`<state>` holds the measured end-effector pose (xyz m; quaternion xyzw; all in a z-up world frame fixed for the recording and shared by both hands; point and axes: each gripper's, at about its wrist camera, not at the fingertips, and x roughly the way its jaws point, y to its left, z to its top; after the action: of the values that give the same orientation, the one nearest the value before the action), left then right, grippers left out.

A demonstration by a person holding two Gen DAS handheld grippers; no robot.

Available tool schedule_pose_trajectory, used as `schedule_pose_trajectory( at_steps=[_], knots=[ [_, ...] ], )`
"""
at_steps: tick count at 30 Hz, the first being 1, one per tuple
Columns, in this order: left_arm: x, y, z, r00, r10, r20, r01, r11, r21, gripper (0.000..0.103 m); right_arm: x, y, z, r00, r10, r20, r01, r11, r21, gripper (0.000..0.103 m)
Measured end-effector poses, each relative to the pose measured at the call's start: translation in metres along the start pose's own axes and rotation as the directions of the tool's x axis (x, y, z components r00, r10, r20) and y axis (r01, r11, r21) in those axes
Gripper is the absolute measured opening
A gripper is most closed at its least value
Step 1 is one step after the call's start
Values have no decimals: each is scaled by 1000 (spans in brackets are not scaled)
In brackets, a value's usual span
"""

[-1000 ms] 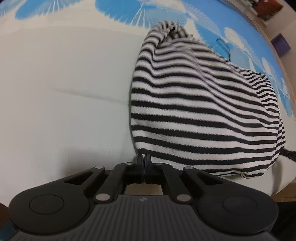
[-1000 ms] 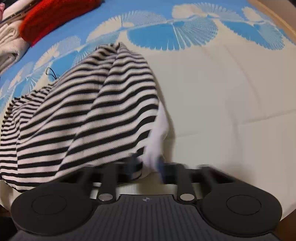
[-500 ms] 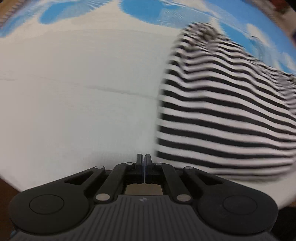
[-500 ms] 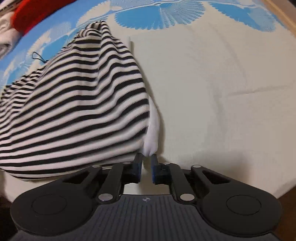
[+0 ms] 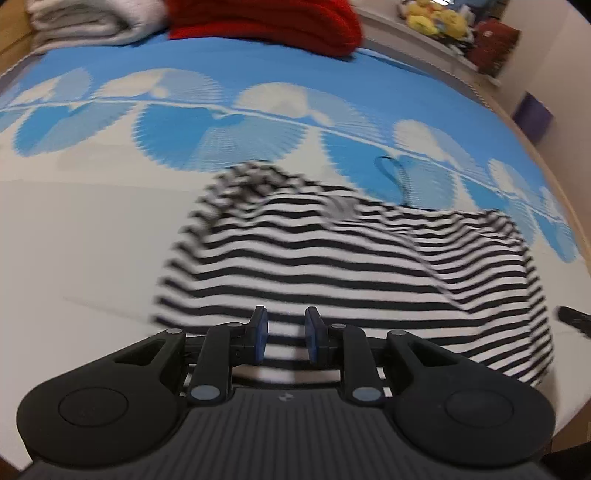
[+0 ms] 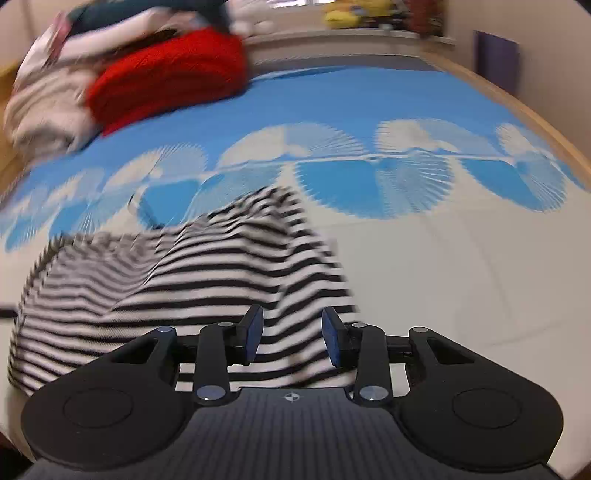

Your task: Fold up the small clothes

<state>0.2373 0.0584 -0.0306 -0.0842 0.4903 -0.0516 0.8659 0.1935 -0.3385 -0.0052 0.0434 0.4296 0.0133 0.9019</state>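
Left wrist view: left tool (image 5: 283, 334) hangs over the near hem of the striped garment (image 5: 351, 273), jaws opening, blue pads apart w/ stripes visible through the gap but no cloth pinched. Garment lies bunched on the bed sheet (image 5: 74, 240), its near edge just ahead of the tool, its right edge close to the bed's right side. Wide bare white sheet to the left of it, plenty of room there; less on the right, where a dark object (image 5: 574, 319) pokes in at the frame edge. A thin dark cord loop (image 5: 391, 173) sits just beyond the garment's far edge.

Right wrist view: right tool (image 6: 291, 338) also over the near hem, jaws opening, nothing clamped, garment's right edge running just past the right pad. Open white sheet to the right.

Vs. a sec ago: both tools were closed on or at the hem, garment filled the views; now both have let go and pulled back/up, so far more of the bed shows. Heavy motion blur.

Surface & room: sheet is white near, blue w/ pale fan shapes farther. A red knit item (image 6: 166, 77) and pale folded textiles (image 5: 88, 18) lie at the far end. Beyond: ledge w/ yellow plush toys (image 5: 436, 18), a purple box (image 5: 533, 116) by the wall.
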Motion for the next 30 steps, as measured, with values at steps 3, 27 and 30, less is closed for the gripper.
schedule_pose_trajectory(
  at_steps=[3, 27, 30],
  knots=[
    [9, -27, 3, 1000, -22, -7, 23, 998, 51, 24, 13, 25, 2, 1000, 17, -21, -18, 998, -55, 37],
    [104, -42, 36, 988, 67, -139, -68, 998, -8, 26, 107, 40, 30, 981, -110, -157, 111, 994, -2, 52],
    [92, -38, 36, 990, 61, -125, -65, 998, -27, 28, 100, 41, 28, 984, -116, -138, 114, 993, -22, 52]
  ],
)
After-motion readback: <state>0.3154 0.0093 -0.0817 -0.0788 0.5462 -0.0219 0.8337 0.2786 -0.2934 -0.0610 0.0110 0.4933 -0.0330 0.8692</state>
